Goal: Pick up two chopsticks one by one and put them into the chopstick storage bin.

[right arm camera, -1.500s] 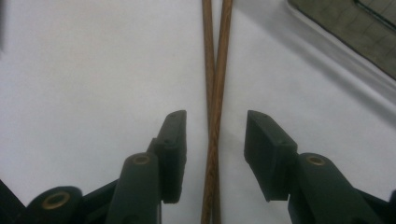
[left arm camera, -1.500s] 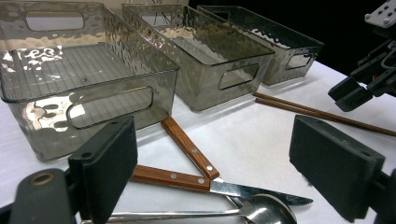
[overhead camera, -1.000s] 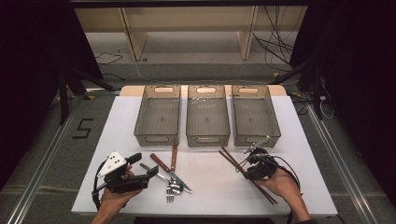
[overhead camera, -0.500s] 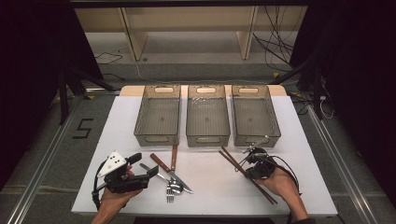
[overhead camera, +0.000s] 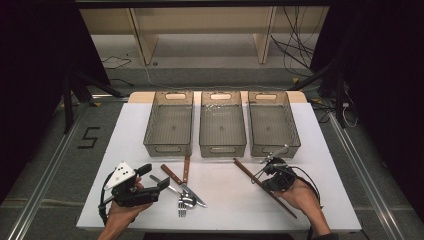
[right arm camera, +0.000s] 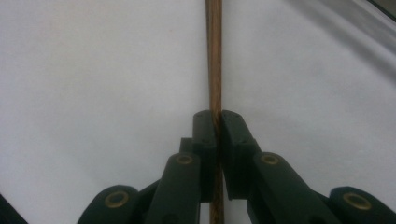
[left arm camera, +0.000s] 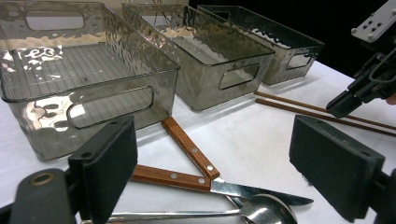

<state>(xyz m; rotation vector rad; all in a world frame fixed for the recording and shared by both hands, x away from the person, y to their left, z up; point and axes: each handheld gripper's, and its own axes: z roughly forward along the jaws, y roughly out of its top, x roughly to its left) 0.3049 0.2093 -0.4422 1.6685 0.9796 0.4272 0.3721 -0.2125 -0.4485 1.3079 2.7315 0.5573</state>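
The left gripper (overhead camera: 150,184) hovered at the near left with its jaws spread wide, close to the knives (overhead camera: 182,179). At the near right, the right gripper (overhead camera: 261,174) had just closed, pinching the chopsticks (overhead camera: 264,187), which lay diagonally on the white table (overhead camera: 220,210) near the right bin (overhead camera: 272,122).

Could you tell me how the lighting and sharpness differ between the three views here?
High view: the white table is evenly lit, its surroundings almost black. Left gripper view: glare ripples on the clear bins, and the near fingers look soft. Right gripper view: the fingers, shut on the chopstick, are dim and blurred, and the tabletop looks flat grey.
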